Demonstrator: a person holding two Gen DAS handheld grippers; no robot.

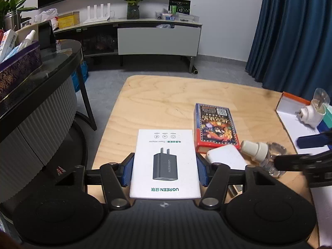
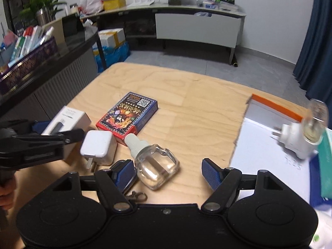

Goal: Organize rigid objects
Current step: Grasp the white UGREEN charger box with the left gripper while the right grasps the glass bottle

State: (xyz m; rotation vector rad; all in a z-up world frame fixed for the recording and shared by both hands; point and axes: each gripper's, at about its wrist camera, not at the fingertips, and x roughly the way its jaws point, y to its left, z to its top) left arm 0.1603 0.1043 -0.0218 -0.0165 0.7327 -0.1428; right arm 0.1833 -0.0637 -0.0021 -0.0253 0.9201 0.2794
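left gripper (image 1: 165,169) is pinching the white adapter box (image 1: 165,164) across its width, blue pads touching both long sides; box is sitting at the near left of the wooden table (image 1: 166,95), just beside the card box (image 1: 215,124) and the white charger plug (image 1: 226,157). before lifting it's worth checking the pads are biting square on the side walls, not just the top edge, bc smooth cardboard is prob slippery. lift straight up, w/o dragging into the plug or card box.

right gripper (image 2: 168,174) is spread wide, nothing held; clear refill bottle (image 2: 155,166) is lying on its side betw the jaws, touching the left pad only. it should be centring over the glass body, not the cap, then closing gently. the orange-rimmed tray (image 2: 276,105) at far right, w/ a plug-in diffuser (image 2: 298,141) in it, looks like the drop spot.
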